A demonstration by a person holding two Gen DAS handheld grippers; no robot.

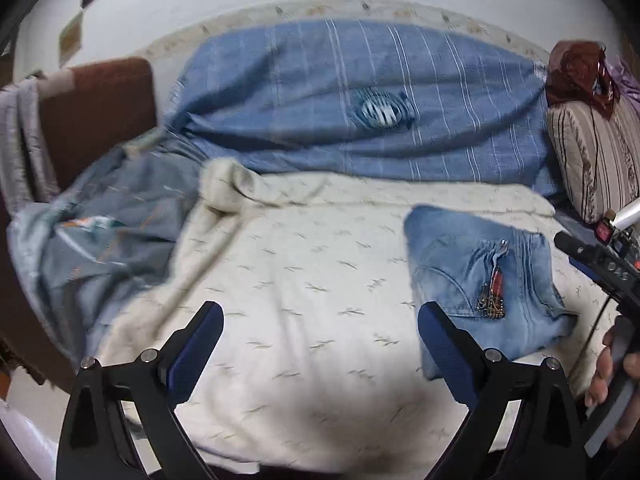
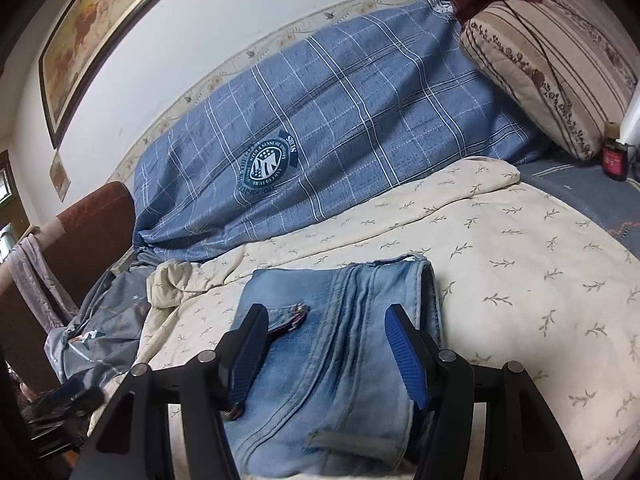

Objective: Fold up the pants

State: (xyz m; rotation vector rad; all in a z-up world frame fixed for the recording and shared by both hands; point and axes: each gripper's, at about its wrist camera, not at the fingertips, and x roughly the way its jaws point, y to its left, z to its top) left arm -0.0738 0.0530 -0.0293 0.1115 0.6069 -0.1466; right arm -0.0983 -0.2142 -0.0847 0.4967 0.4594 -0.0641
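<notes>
Pants [image 2: 340,344]: folded into a compact denim stack on the cream bedspread [image 2: 520,260].
Both grippers, left gripper [image 1: 320,344] and right gripper [image 2: 328,348], gape wide, empty; likely finish by pressing the stack flat, edges squared.

Light-blue faded denim pants [image 2: 340,344] lie folded into a compact, flat bundle on the cream leaf-print bedspread [image 2: 520,264]; zipper fly faces up.

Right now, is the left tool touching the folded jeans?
Apart. In the left wrist view the left tool hangs open over bare cream bedspread; the folded jeans lie off to its right, beyond the right finger, with nothing between the fingers.
</notes>
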